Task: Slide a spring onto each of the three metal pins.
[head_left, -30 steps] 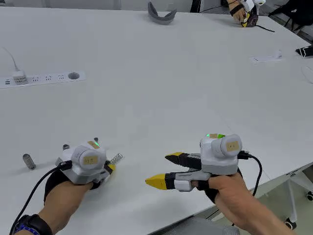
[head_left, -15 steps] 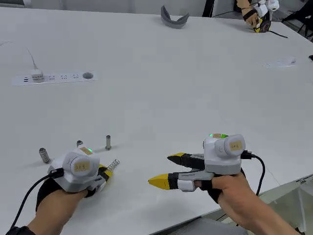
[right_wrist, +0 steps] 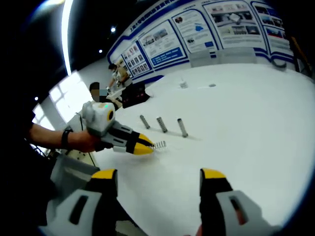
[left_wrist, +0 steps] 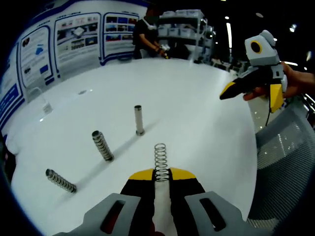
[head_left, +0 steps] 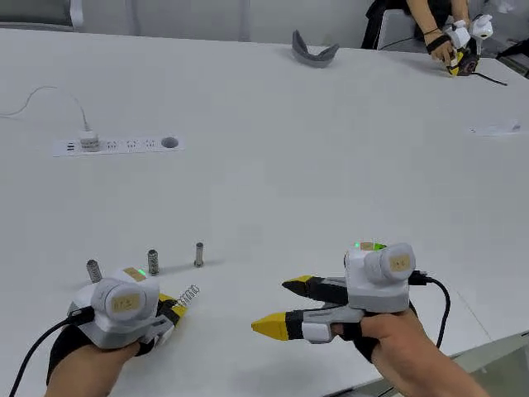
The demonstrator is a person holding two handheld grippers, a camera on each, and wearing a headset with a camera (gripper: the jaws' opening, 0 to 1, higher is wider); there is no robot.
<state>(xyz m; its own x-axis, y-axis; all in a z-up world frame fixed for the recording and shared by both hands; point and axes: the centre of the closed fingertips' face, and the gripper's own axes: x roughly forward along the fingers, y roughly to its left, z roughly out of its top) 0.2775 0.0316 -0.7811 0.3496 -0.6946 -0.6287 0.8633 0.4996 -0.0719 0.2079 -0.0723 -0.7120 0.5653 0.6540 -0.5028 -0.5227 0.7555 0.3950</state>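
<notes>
Three metal pins stand in a row near the table's front left. The left pin [head_left: 93, 270] [left_wrist: 60, 180] and the middle pin [head_left: 153, 262] [left_wrist: 102, 145] each carry a spring. The right pin [head_left: 199, 254] [left_wrist: 139, 119] [right_wrist: 182, 128] is bare. My left gripper [head_left: 169, 306] [left_wrist: 157, 175] is shut on a loose spring [head_left: 188, 294] [left_wrist: 160, 158] [right_wrist: 158, 144], which sticks out from its yellow tips, a short way in front of the bare pin. My right gripper [head_left: 281, 306] [right_wrist: 157, 176] hovers open off to the right, holding nothing.
A white power strip [head_left: 116, 145] with a plugged cable lies at the back left. A grey curved piece [head_left: 314, 51] rests at the far edge. Another person's hands with a gripper [head_left: 459, 41] work at the far right. The table's front edge runs close under my hands.
The head camera has shifted, so the pins sit further right in the picture. My left gripper with the spring has drawn back a little from the pins, uncovering them. The right gripper stays open.
</notes>
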